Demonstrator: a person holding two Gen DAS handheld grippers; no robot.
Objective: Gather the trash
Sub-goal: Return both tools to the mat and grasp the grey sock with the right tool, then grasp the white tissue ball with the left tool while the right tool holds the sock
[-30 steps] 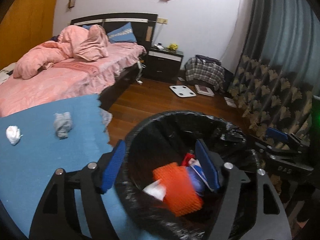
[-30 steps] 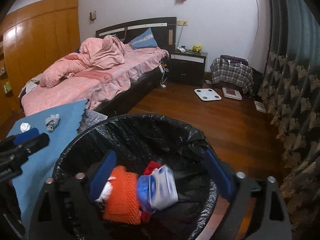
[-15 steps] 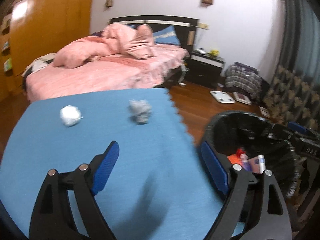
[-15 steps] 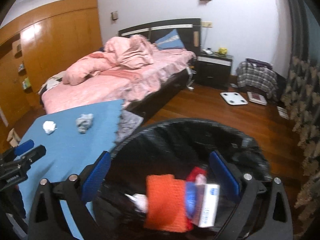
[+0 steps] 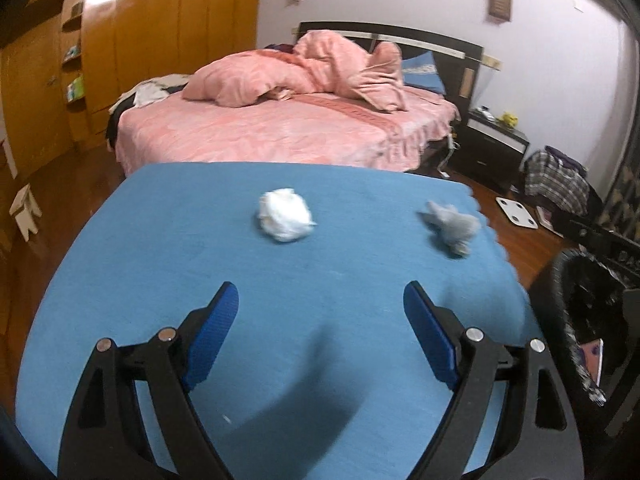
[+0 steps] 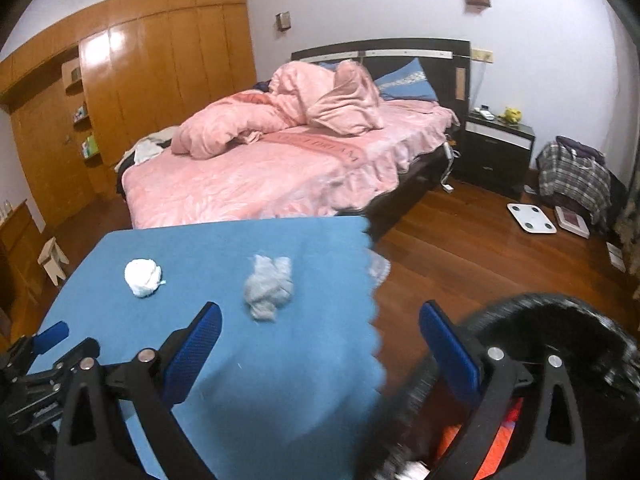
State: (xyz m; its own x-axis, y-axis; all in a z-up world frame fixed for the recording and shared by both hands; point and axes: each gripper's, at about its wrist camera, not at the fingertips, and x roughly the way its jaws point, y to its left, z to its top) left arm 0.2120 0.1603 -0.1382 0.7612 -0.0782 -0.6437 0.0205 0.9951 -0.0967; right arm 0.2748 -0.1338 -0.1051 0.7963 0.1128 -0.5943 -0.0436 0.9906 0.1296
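The crumpled white paper ball (image 5: 285, 221) lies at the centre of my left view on the blue foam mat (image 5: 160, 272), with the grey crumpled wad (image 5: 452, 226) right of it near the scalloped edge. My left gripper (image 5: 320, 332) has just been opening and holds nothing; my right gripper (image 6: 320, 352) also gapes empty. I should straddle each ball squarely. The black-lined bin (image 6: 560, 320) waits at lower right.
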